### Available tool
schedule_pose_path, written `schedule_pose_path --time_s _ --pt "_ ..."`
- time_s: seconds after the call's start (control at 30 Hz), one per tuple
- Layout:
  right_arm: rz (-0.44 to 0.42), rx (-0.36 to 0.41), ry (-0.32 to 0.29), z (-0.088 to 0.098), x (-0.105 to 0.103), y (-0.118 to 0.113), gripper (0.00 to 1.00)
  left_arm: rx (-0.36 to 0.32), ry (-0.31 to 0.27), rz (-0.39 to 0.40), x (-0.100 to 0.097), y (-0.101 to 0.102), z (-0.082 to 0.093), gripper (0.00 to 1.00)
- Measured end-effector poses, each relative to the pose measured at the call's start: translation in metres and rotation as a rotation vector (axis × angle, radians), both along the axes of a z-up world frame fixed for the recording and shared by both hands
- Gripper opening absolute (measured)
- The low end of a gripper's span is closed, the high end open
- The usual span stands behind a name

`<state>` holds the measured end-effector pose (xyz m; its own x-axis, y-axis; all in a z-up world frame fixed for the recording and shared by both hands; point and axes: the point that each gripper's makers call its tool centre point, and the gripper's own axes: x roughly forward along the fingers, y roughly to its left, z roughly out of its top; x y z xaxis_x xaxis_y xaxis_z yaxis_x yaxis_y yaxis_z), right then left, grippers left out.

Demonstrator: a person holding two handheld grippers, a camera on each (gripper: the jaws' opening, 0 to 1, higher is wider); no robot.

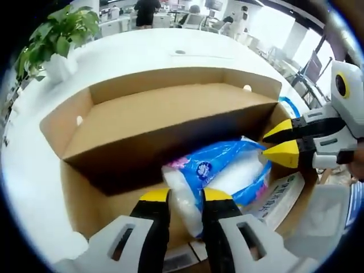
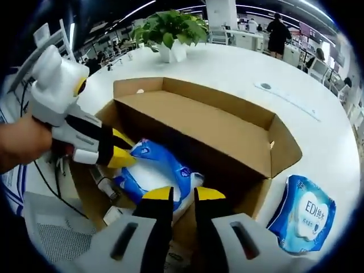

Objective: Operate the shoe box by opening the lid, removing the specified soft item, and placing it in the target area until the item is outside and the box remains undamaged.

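Right now the pack lies inside the open box, down on its floor, with the raised lid standing behind it. Its long axis runs from my left jaws toward my right ones, so each gripper meets one end.

My left gripper is at the near end: the jaws stand a narrow gap apart with the pack's white crinkled corner between them, gripping it as far as I can judge. My right gripper is set the same way at the other end, jaws nearly closed, the pack's blue-and-white edge in the gap; from the left gripper view those yellow tips press on the pack's far corner.

Both ends being held, the lift should go straight up, level, clear of the box walls. A second pack rests on the table just beside the box.
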<state>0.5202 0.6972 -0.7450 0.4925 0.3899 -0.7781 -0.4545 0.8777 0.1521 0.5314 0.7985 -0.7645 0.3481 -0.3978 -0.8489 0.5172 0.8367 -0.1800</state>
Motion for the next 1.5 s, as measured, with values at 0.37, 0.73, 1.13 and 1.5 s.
schedule_pose_path --time_s 0.37,0.73,1.13,1.5 --pt "0.006 -0.038 0.047 -0.015 0.001 -0.002 0.12 -0.005 0.003 0.002 -0.003 0.000 0.000 0.18" --pt "0.005 -0.048 0.086 -0.022 0.002 -0.002 0.06 -0.007 0.013 -0.005 -0.007 0.000 -0.001 0.12" --pt "0.019 -0.064 0.081 -0.023 -0.001 -0.003 0.00 -0.027 0.019 -0.058 -0.012 -0.009 -0.001 0.00" --pt "0.016 -0.035 0.060 -0.015 -0.003 -0.003 0.00 -0.034 -0.011 -0.071 -0.014 -0.006 0.010 0.00"
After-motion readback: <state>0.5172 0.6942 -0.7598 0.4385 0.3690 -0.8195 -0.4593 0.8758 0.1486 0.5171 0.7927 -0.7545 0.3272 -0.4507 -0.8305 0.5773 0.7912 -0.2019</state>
